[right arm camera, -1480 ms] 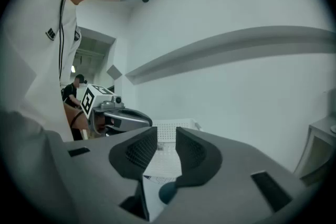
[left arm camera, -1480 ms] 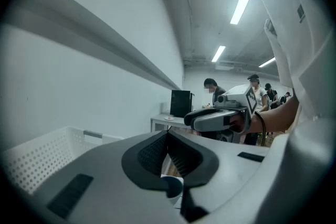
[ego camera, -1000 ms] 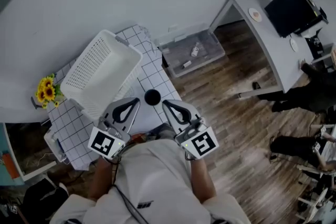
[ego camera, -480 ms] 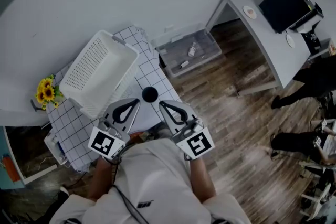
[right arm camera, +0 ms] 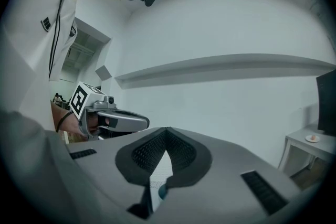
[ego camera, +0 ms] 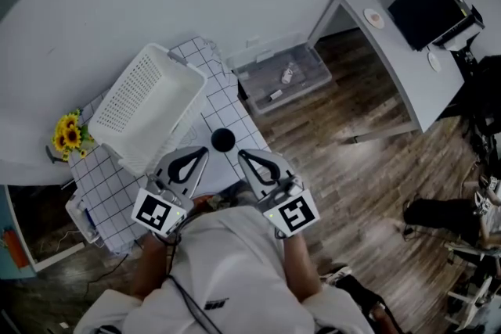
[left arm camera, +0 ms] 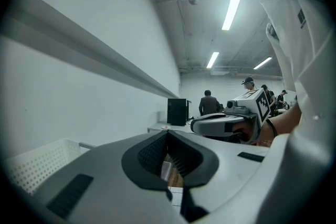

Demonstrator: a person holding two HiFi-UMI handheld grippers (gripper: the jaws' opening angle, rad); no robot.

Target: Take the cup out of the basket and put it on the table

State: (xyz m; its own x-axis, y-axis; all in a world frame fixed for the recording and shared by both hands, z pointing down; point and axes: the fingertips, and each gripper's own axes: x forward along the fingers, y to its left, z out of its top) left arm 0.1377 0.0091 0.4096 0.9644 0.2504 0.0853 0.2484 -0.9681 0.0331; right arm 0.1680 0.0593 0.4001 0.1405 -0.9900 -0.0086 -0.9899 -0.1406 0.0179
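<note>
1 dark round cup (ego camera: 224, 140) sits on the checked cloth (ego camera: 227, 109), outside the white basket (ego camera: 149, 109) and just beside its near corner, touching neither gripper. My read: it's already out of the basket and down on the table, so the job looks done or close to it. Left gripper (ego camera: 204, 150) and right gripper (ego camera: 242, 154) are on the person's side of the basket, tips aimed toward the cup from either side. Both have their jaws pressed together on nothing; each gripper view shows the pads meeting at the tip. Held low and close to the body, that looks like a parked pose, not an approach. Nothing is visible inside the basket from the head view. Sunflowers (ego camera: 69, 133) stand at the basket's end away from the cup. A clear bin (ego camera: 286, 74) sits on the wood floor, well apart from the basket, and a grey desk (ego camera: 391, 51) with a black monitor (ego camera: 434, 8) is further off the same way. Writing: none legible, only the square-marker cubes (ego camera: 154, 213) and a small logo on the white shirt (ego camera: 215, 304), too small to read.
</note>
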